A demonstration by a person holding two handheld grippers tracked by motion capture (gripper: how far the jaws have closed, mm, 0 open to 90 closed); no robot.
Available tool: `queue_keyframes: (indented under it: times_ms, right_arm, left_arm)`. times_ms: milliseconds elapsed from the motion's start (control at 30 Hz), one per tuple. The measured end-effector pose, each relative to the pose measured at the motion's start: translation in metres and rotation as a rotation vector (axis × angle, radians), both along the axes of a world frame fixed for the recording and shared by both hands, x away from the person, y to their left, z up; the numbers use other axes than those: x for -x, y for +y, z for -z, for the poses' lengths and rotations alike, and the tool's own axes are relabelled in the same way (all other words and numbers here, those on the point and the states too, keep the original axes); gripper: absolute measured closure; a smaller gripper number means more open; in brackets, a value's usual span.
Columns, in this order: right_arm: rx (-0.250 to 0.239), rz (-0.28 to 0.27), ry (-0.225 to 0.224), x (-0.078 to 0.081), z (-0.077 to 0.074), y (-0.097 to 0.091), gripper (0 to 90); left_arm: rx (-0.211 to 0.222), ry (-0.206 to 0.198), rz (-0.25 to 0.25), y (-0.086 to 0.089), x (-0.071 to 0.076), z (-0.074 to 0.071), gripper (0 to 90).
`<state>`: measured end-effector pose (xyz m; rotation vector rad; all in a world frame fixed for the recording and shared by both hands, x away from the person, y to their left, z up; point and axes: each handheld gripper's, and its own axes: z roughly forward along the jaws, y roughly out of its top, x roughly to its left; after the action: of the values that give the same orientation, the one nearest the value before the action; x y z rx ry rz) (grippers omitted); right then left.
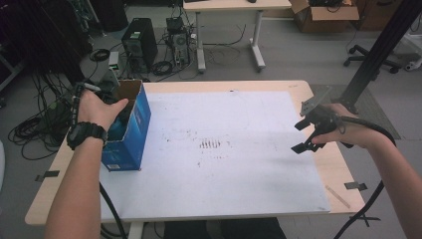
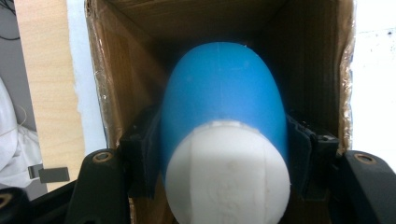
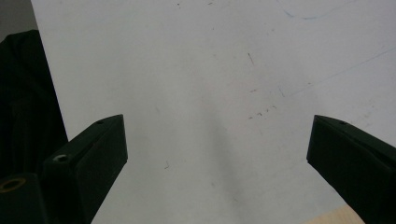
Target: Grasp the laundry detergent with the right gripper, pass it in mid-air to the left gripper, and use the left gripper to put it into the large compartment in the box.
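Fingers (image 2: 140,158) of the left gripper (image 2: 224,158) clamp one blue bottle (image 2: 224,98) with a white cap (image 2: 229,172), inside the one blue box (image 1: 134,129) standing open-topped at the white sheet's (image 1: 239,164) left edge. No writing is readable. Right gripper (image 1: 304,135) hovers over the sheet's right edge, jaws wide apart, holding nothing.

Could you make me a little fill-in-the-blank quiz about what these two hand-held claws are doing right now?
1. The left gripper is clamped on a blue bottle with a ____ cap.
2. That bottle sits inside an open ____ box.
3. The right gripper hangs over the white board with its jaws ____.

Missing words: white; cardboard; open
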<state>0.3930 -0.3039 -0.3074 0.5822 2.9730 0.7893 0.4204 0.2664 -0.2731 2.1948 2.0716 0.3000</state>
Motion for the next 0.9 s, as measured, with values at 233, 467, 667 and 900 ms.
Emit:
queue_keyframes:
  times_ms: [233, 467, 667, 900]
  right_arm:
    - [-0.002, -0.004, -0.001, 0.0008, 0.0007, 0.0012, 5.4]
    - [-0.001, -0.003, 0.002, 0.0029, 0.0011, 0.0002, 5.5]
    - [-0.004, 0.001, -0.001, 0.0041, 0.0005, -0.0021, 5.5]
    - [-0.007, 0.002, -0.004, 0.0051, -0.0003, -0.0026, 5.4]
  left_arm:
    - [0.001, 0.001, 0.002, 0.0002, 0.0017, 0.0010, 37.8]
    - [-0.006, 0.002, 0.007, -0.0007, 0.0024, 0.0013, 37.6]
    - [-0.008, 0.002, 0.011, -0.0017, 0.0032, 0.0010, 37.4]
    - [0.009, -0.009, 0.003, 0.0002, 0.0055, -0.0068, 33.5]
